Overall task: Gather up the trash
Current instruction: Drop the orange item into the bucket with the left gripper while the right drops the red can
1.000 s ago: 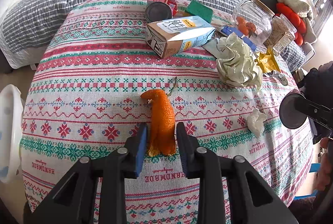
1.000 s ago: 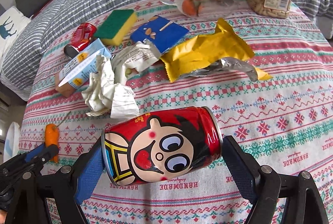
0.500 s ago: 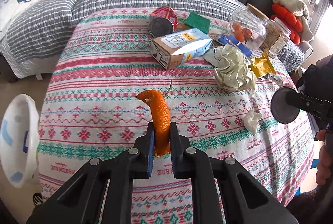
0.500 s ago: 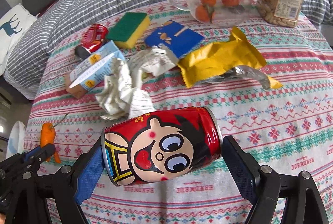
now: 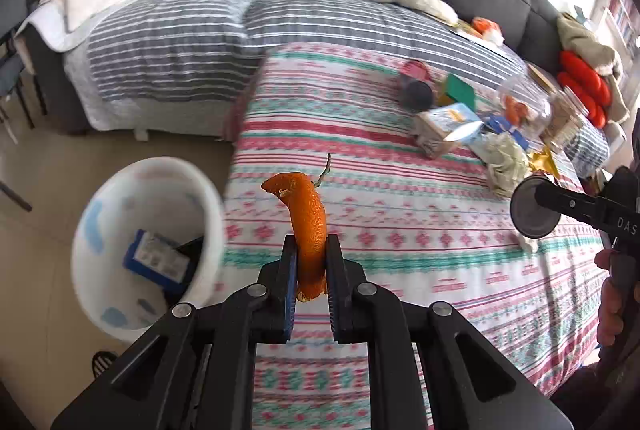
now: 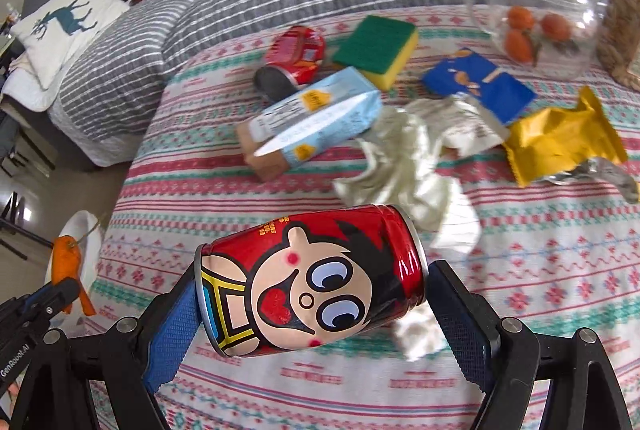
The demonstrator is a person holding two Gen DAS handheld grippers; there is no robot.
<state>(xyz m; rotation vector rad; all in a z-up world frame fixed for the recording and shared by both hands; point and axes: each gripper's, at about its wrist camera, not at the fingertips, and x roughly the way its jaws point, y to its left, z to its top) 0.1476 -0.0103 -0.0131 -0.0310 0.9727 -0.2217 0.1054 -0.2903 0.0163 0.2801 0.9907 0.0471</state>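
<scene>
Two pieces are mid-carry near the tabletop's left edge — left gripper (image 5: 311, 280) pinching orange peel (image 5: 306, 226), right gripper (image 6: 310, 304) clamping a red can (image 6: 310, 280) — next, release over the white bin (image 5: 120, 202).

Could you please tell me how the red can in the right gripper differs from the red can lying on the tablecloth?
The held can is clamped end to end in the right gripper, lifted off the cloth, its cartoon face towards the camera. The lying can rests free on the tablecloth beside the milk carton, untouched, showing its dark end. Both are red drink cans lying sideways.
</scene>
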